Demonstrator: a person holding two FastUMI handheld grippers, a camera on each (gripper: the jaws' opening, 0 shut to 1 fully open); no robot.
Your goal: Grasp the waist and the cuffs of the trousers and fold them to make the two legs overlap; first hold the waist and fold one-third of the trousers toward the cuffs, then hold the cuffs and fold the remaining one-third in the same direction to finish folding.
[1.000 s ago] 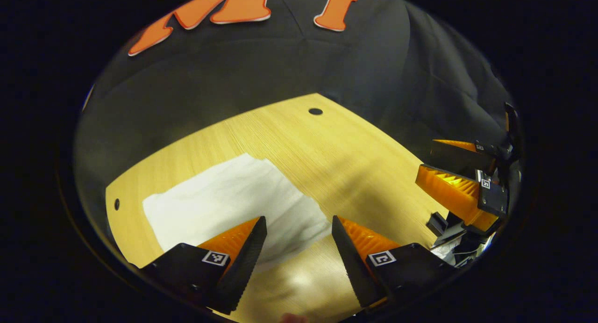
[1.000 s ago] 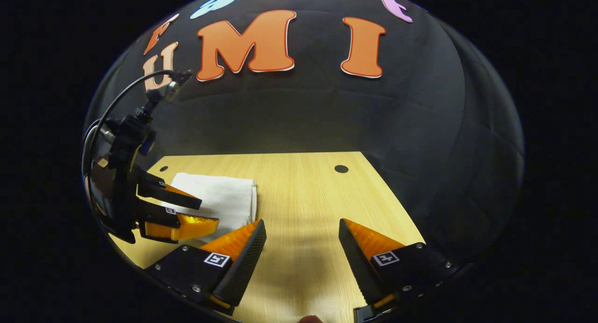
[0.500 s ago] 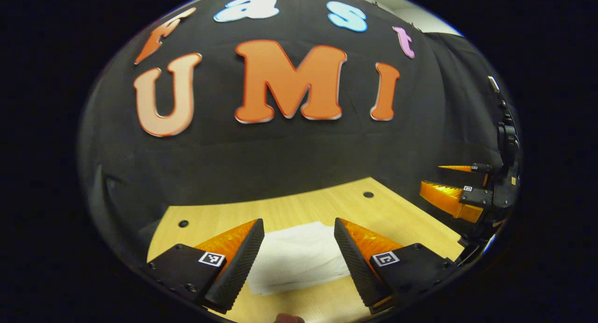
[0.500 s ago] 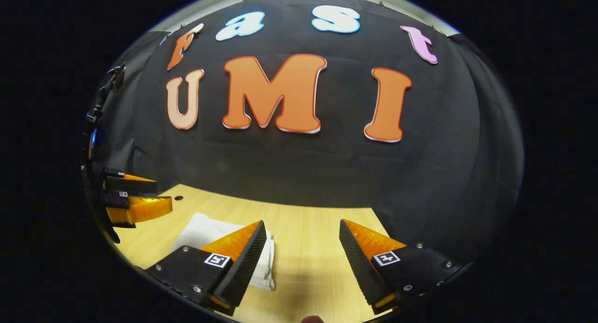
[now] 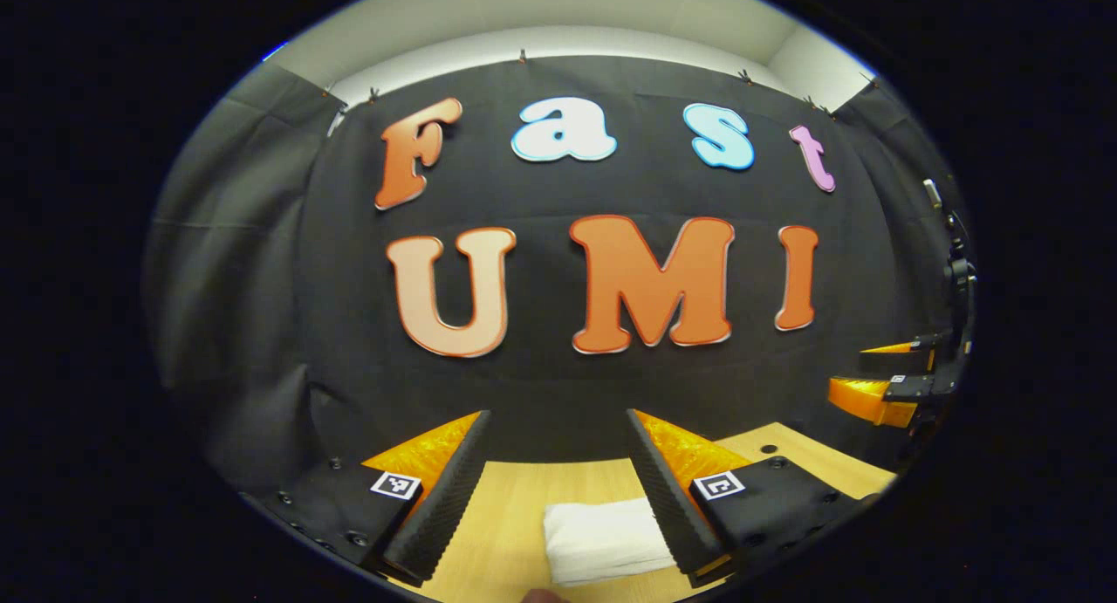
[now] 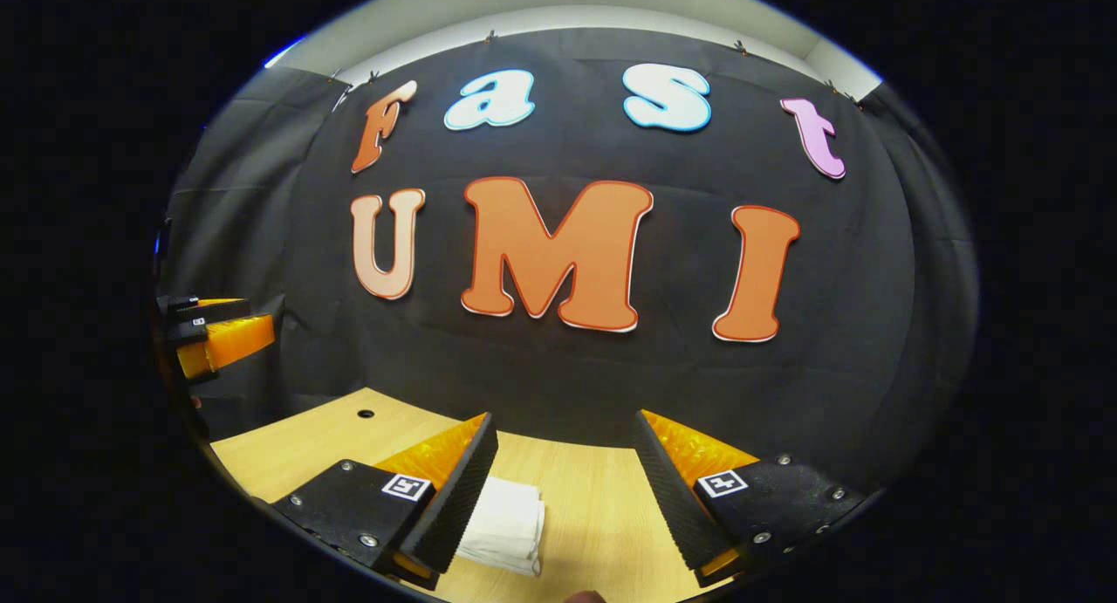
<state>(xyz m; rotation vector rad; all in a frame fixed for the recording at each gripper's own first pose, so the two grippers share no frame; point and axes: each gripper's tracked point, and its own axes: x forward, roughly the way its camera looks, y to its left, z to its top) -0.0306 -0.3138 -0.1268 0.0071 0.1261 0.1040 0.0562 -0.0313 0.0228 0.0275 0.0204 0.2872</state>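
Note:
The white trousers (image 5: 602, 542) lie folded into a small thick rectangle on the wooden table (image 5: 515, 516). In the left gripper view they sit low, just inside the right finger of my left gripper (image 5: 558, 489), which is open and held above them. In the right gripper view the same folded trousers (image 6: 506, 524) lie beside the left finger of my right gripper (image 6: 563, 489), also open with nothing between its fingers. Each gripper appears at the edge of the other's view: the right gripper (image 5: 890, 380) at the far right, the left gripper (image 6: 214, 332) at the far left.
The booth's black cloth wall (image 6: 558, 359) rises right behind the table's far edge. Small round holes sit in the tabletop near its back corners (image 6: 366, 413) (image 5: 768, 448). Pale wall shows above the cloth.
Both grippers have risen and tilted up from the table, so the folded trousers have slid to the bottom of each view and the cloth wall now takes up most of it.

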